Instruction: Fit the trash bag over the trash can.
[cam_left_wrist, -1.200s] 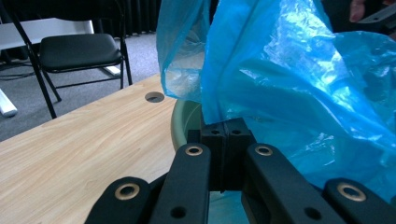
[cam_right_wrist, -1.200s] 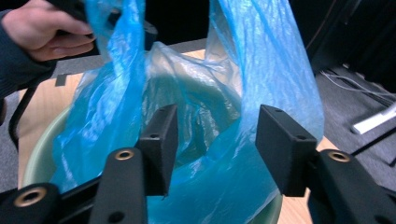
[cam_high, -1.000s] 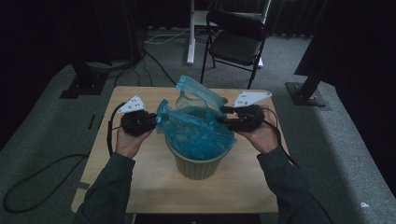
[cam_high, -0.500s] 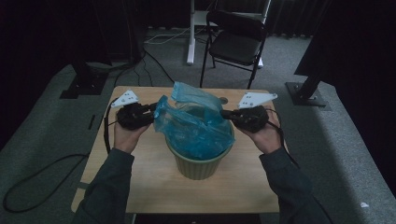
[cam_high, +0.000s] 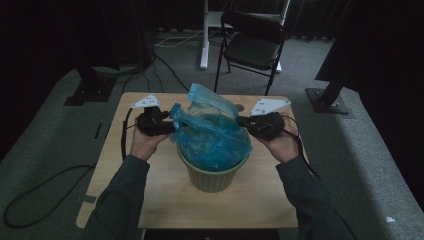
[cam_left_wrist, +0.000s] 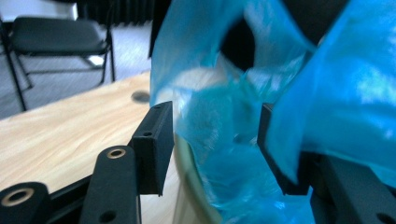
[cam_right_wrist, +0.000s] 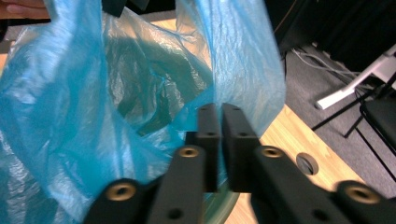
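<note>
Over the green pot (cam_high: 212, 176), a blue plastic bag (cam_high: 212, 132) sits between two grippers.

On the bag's left edge, the left gripper (cam_left_wrist: 215, 140) has just been opening; film hangs loose between its parted jaws. The right gripper (cam_right_wrist: 219, 140) pinches the crinkled, see-through film at the opposite edge, jaws nearly together. Both hands rest on the table (cam_high: 165, 200), pointing inward.

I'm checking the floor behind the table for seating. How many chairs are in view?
1. A black folding chair stands on the grey carpet beyond the table's far edge, beside a white stand leg. The dark edges of the room could hide others.
</note>
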